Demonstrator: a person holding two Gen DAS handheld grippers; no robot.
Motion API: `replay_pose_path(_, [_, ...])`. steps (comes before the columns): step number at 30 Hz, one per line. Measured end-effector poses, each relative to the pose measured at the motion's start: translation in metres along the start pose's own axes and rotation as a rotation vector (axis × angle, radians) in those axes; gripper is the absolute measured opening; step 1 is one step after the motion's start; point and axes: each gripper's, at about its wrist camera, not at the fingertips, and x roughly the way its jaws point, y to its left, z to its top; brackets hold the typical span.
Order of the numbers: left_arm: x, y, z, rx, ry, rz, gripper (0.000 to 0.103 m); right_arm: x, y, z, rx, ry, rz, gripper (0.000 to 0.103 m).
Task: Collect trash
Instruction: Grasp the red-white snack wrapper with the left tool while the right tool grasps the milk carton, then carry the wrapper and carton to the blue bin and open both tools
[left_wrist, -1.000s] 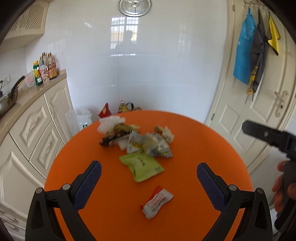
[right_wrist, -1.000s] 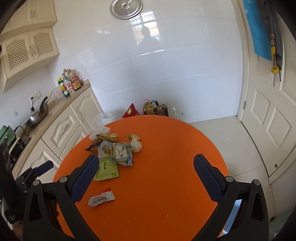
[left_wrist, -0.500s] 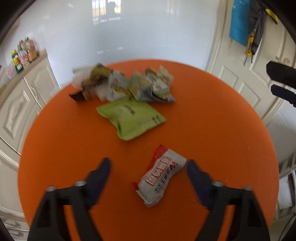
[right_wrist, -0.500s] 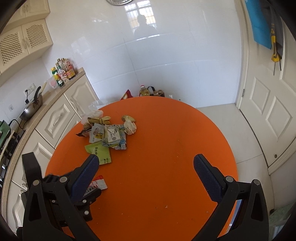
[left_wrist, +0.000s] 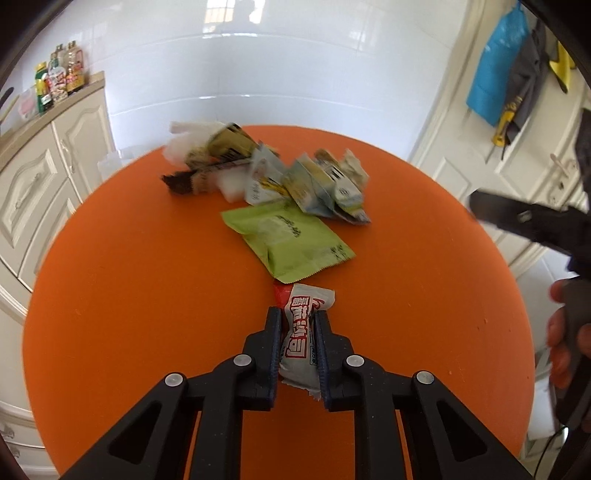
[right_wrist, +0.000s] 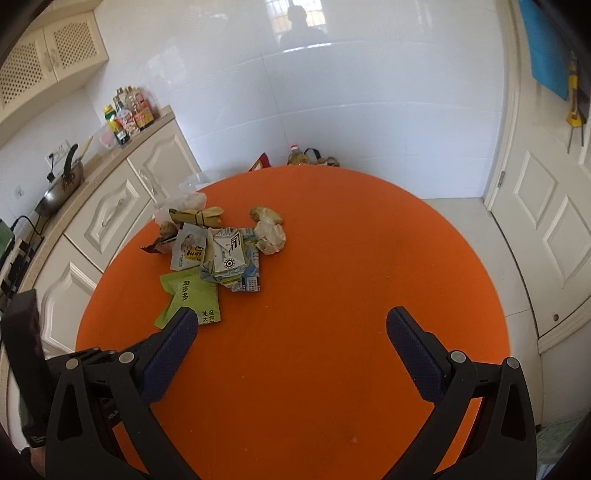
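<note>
My left tongs just closed, pinching white-red wrapper on orange tabletop; right tongs wide open, empty, green packet just ahead-left.

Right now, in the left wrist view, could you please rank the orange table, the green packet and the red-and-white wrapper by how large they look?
1. Orange table, by far the largest.
2. Green packet.
3. Red-and-white wrapper, pinched in the left gripper. It looks smaller than the packet even though it is nearer the camera, so this order seems safe.
</note>
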Motion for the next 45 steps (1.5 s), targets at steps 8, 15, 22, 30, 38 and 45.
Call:
replay_pose_path(8, [-0.023,0.018,0.023,-0.043,-0.07,0.044,0.013,0.069,0.03,0.022,-0.057,0.072,0.061,0.103])
replay_pose_path(15, [-0.034,0.023,0.016,-0.065,-0.073,0.055,0.013,0.118,0.047,0.036,-0.088,0.135,0.073,0.089])
replay_pose_path(22, [-0.047,0.036,0.003,-0.113,-0.07,0.073,0.013,0.126,0.061,0.032,-0.161,0.125,0.041,0.067])
replay_pose_path(30, [-0.072,0.011,-0.003,-0.088,-0.117,0.047,0.013,0.079,0.04,0.009,-0.105,0.075,0.125,0.067])
replay_pose_path(38, [-0.107,-0.042,-0.005,-0.014,-0.179,-0.007,0.013,-0.003,0.006,-0.001,-0.045,-0.044,0.151,0.067])
replay_pose_path(45, [-0.132,-0.108,0.007,0.078,-0.225,-0.08,0.013,-0.078,-0.043,-0.011,0.035,-0.162,0.136,0.067])
